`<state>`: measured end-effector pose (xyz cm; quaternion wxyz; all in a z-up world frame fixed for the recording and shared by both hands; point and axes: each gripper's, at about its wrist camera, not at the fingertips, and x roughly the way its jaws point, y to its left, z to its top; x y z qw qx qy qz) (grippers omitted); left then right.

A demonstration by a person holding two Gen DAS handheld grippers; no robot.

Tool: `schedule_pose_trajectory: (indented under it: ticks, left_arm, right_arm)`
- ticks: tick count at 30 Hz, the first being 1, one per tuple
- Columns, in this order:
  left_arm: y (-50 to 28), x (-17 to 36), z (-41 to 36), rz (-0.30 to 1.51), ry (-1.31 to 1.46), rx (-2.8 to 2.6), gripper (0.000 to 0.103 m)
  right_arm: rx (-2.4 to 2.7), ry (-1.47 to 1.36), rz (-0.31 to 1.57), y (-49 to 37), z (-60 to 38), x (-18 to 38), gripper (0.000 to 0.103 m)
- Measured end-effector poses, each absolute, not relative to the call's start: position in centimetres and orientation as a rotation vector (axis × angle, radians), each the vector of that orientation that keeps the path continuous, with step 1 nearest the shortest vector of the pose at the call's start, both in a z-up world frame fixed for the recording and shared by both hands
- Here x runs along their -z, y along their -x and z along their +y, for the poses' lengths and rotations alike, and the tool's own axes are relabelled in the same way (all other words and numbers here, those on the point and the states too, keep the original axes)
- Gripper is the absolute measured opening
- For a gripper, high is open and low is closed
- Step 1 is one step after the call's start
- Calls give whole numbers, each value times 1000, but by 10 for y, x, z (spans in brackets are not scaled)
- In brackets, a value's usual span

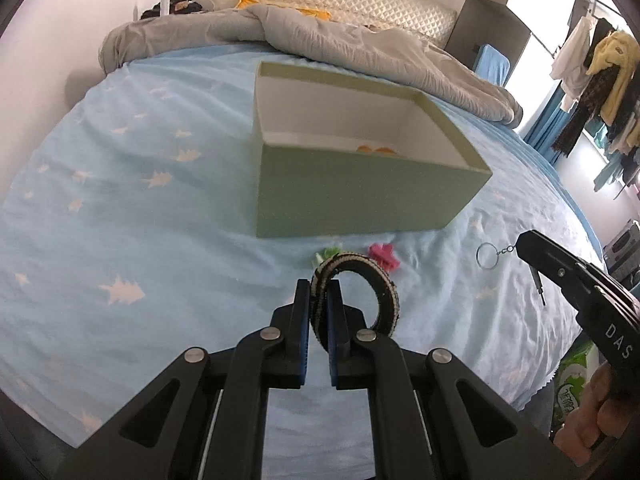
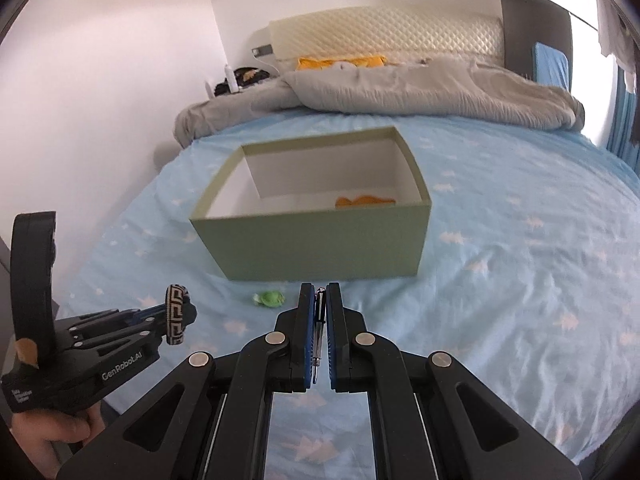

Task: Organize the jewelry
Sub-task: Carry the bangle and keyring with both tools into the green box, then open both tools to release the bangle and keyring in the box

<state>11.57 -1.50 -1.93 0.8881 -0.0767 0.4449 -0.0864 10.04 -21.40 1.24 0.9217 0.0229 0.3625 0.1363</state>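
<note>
My left gripper (image 1: 319,292) is shut on a black and cream patterned bangle (image 1: 384,284), held above the bed sheet in front of the green open box (image 1: 360,196). The bangle also shows in the right wrist view (image 2: 176,314). My right gripper (image 2: 319,296) is shut on a slim metal keychain piece (image 2: 318,328); its ring (image 1: 487,256) and chain hang from the gripper tip in the left wrist view (image 1: 528,246). An orange item (image 2: 362,201) lies inside the box (image 2: 320,240). A green clip (image 2: 269,299) and a pink clip (image 1: 384,256) lie on the sheet before the box.
The bed has a light blue sheet (image 1: 120,220) with white tree prints. A grey duvet (image 1: 320,36) is bunched at the far end by the quilted headboard (image 2: 384,36). Clothes hang on a rack (image 1: 600,80) at the right. A green packet (image 1: 572,384) lies by the bed edge.
</note>
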Motion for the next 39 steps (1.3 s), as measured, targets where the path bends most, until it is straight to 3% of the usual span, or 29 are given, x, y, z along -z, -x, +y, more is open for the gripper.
schedule_pose_trajectory:
  ticks: [19, 39]
  left_arm:
    - [-200, -31, -23, 845, 110, 174, 7]
    - [-262, 2, -22, 956, 127, 165, 7]
  right_arm:
    - [-306, -22, 683, -183, -199, -44, 3]
    - [-290, -11, 862, -257, -203, 9, 3]
